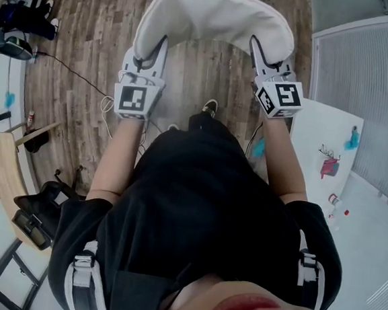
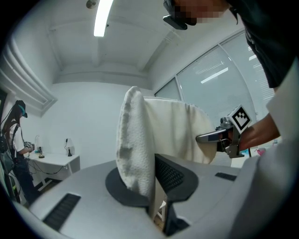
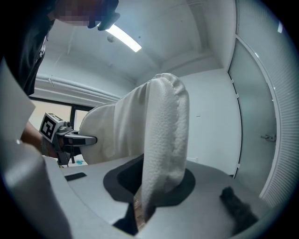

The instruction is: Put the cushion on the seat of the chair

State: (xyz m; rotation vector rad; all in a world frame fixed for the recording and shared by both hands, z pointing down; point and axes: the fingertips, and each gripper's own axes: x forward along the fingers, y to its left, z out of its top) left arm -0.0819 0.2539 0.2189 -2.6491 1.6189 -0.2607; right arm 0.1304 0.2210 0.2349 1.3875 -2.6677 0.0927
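Observation:
A white, nubbly cushion [image 1: 213, 17] hangs out in front of me over the wood floor, bowed between the two grippers. My left gripper [image 1: 152, 54] is shut on its left edge, and my right gripper [image 1: 260, 55] is shut on its right edge. In the left gripper view the cushion [image 2: 138, 144] rises from the pinched jaws of the left gripper [image 2: 152, 198], with the right gripper [image 2: 219, 136] beyond it. In the right gripper view the cushion [image 3: 163, 135] stands in the right gripper [image 3: 140, 205], and the left gripper [image 3: 77, 138] shows at the far edge. I cannot make out a chair seat.
A white table [image 1: 330, 136] with small coloured items stands at the right, by a glass partition [image 1: 370, 72]. At the left are a wooden board [image 1: 4, 168], a black bag [image 1: 37, 211] and cables [image 1: 73, 73]. A person [image 2: 14, 135] stands by a white desk [image 2: 51, 161].

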